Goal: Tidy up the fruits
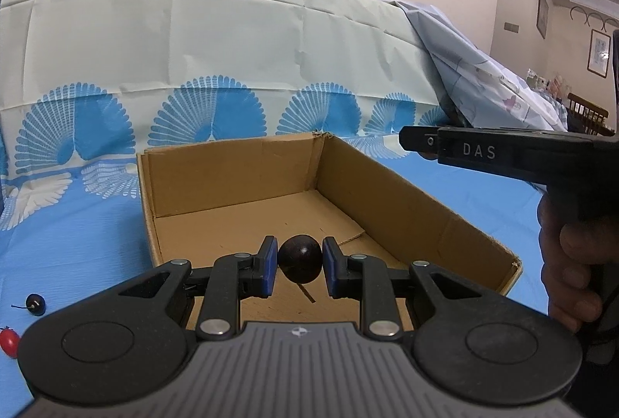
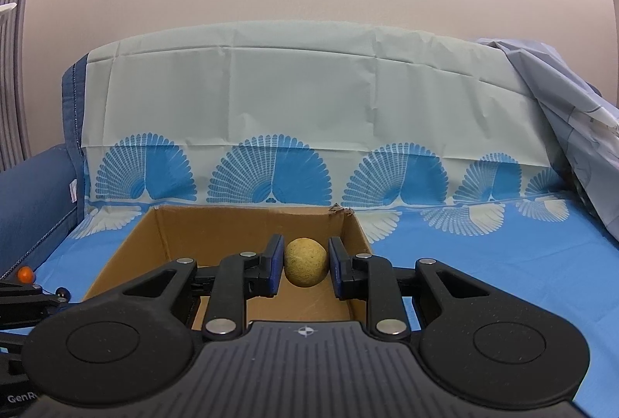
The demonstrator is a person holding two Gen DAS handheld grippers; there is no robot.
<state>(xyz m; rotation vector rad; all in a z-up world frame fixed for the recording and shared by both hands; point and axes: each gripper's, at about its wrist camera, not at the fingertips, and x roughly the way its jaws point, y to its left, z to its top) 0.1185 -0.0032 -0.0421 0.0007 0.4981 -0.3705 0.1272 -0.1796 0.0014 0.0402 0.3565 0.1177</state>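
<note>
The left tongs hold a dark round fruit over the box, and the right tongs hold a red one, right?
Not quite. The right tongs hold a yellow round fruit, seen in the right wrist view. The left tongs do hold a dark round fruit over the box.

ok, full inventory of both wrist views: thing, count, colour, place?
cardboard box: 1, brown, open, on the cloth
dark fruit: 1, deep purple, held over the box
yellow fruit: 1, held over the box
small dark fruit: 1, black, stemmed, cloth left of box
red fruit: 1, left edge
orange fruit: 1, far left
cloth: 1, blue, fan print
left hand-held gripper: closed on dark fruit
right hand-held gripper: closed on yellow fruit
</note>
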